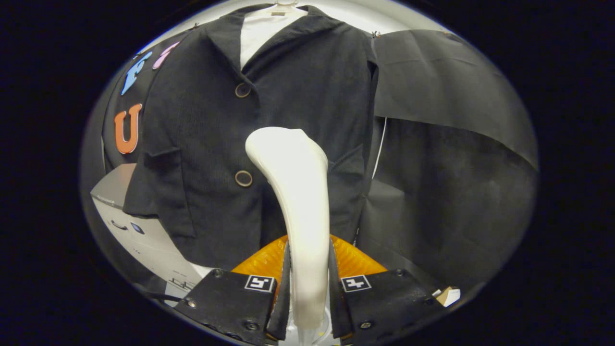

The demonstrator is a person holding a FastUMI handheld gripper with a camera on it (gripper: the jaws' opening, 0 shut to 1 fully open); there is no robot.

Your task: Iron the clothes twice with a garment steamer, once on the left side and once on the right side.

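Observation:
A dark short-sleeved jacket [202, 125] hangs on a hanger over a white shirt [259, 29], facing me, with two round buttons down its front. My gripper [307, 269] is shut on the white handle of the garment steamer [298, 192], which rises between the fingers. The steamer's head points at the jacket's front, just right of the buttons, around the level of the lower button. I cannot tell whether the head touches the cloth.
Black cloth [447, 158] covers the booth wall to the right of the jacket. A white box-like appliance [139, 230] stands low on the left, partly behind the jacket's sleeve. A thin white cord [379, 149] hangs along the jacket's right edge.

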